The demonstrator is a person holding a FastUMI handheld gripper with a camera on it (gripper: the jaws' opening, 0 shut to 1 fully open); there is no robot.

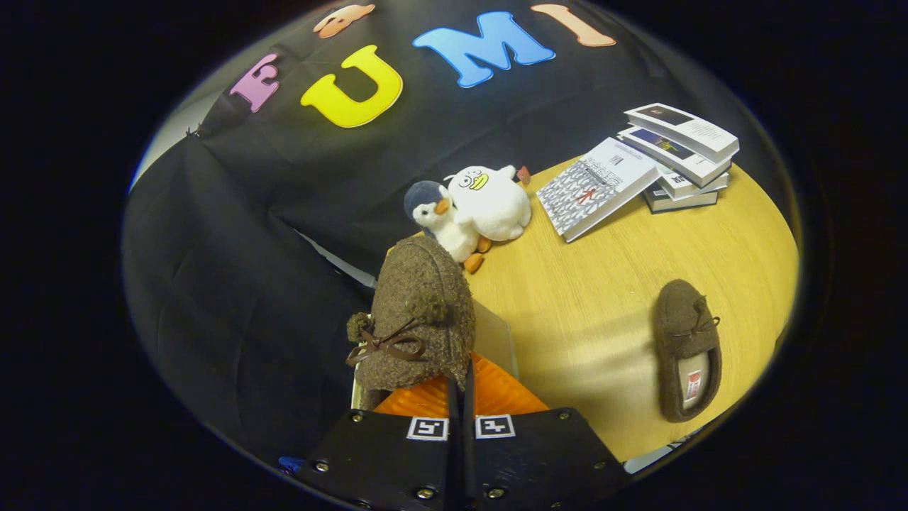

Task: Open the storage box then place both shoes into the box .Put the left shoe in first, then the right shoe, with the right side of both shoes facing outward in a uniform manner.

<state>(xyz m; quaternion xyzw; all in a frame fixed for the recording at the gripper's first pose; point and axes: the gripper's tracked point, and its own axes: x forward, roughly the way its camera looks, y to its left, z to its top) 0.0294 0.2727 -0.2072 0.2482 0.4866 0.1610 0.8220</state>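
Note:
A brown fuzzy shoe (pixel 418 312) with a bow and pompoms hangs toe-forward just ahead of my fingers, over the storage box. My gripper (pixel 461 387) is shut on the thin rim at the shoe's back edge, fingers nearly touching. Below the shoe, the box shows its orange ribbed surface (pixel 500 394) and a clear panel (pixel 495 333) standing behind it. How far the box is open is hidden by the shoe. The second brown shoe (pixel 687 351) lies on the wooden table (pixel 596 298) to the right, opening upward, apart from the box.
Two plush toys, a penguin (pixel 443 220) and a white duck (pixel 493 199), sit at the table's far edge beyond the held shoe. A stack of books (pixel 681 156) with one book leaning on it (pixel 596 186) stands at the far right.

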